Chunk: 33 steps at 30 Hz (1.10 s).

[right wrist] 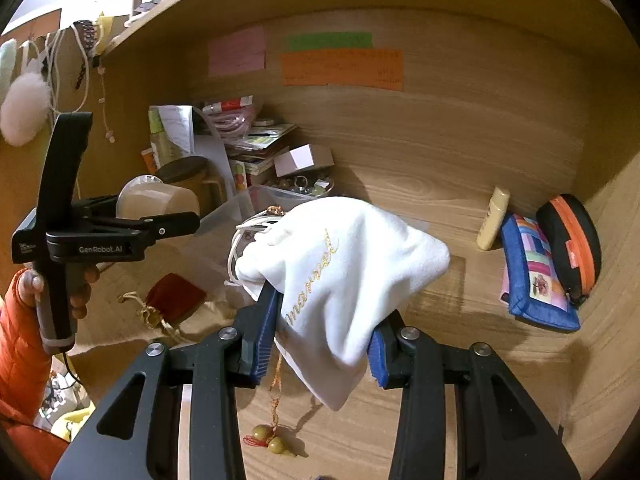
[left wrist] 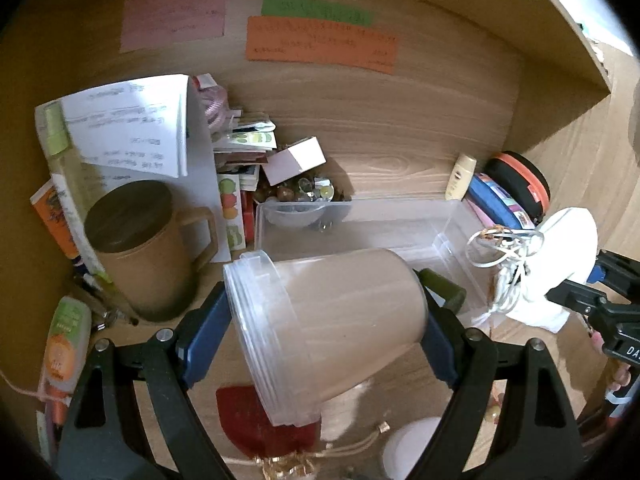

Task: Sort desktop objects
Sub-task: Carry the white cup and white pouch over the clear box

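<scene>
Wooden desk (right wrist: 460,152) with a raised back panel carries the clutter; a clear plastic bin (left wrist: 368,224) sits on it near the middle, a brown lidded mug (left wrist: 148,248) to its left. Above the bin's near edge, the left gripper (left wrist: 320,312) spreads wide around a translucent plastic jar (left wrist: 324,328), its blue pads pressed to the jar's sides. The right gripper (right wrist: 324,332) pinches a white drawstring pouch (right wrist: 344,268), lifted off the desk. A red pouch (right wrist: 176,296) lies on the desktop below, and a small gourd charm (right wrist: 272,440) dangles on an orange cord under the white one.
</scene>
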Motion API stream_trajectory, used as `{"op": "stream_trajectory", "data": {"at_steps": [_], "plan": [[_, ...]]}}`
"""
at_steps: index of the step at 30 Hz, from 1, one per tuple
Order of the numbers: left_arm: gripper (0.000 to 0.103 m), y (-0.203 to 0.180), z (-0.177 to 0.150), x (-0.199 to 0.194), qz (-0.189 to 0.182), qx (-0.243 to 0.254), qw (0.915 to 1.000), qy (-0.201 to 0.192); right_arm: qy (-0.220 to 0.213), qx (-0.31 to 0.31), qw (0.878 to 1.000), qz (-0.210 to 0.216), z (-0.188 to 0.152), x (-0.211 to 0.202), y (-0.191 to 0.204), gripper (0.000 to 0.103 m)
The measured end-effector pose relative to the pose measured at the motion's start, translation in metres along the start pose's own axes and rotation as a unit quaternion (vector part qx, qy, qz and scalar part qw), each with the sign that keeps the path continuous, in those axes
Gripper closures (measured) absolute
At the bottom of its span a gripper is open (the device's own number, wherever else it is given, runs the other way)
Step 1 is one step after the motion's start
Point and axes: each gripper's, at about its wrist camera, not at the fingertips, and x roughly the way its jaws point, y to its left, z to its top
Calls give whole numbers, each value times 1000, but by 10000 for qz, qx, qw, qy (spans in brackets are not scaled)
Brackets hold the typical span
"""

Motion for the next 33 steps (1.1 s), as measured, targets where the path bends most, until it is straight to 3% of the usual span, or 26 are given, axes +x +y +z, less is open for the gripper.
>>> {"op": "stream_trajectory", "data": {"at_steps": [17, 28, 33], "plan": [[17, -15, 11, 63, -199, 191, 9984, 502, 358, -97, 9992, 115, 17, 56, -13, 67], [17, -20, 9, 82, -211, 354, 9970, 658, 608, -167, 9975, 326, 18, 89, -10, 67], [17, -28, 7, 85, 5, 620, 9959, 655, 684, -296, 9965, 388, 18, 98, -3, 67]]}}
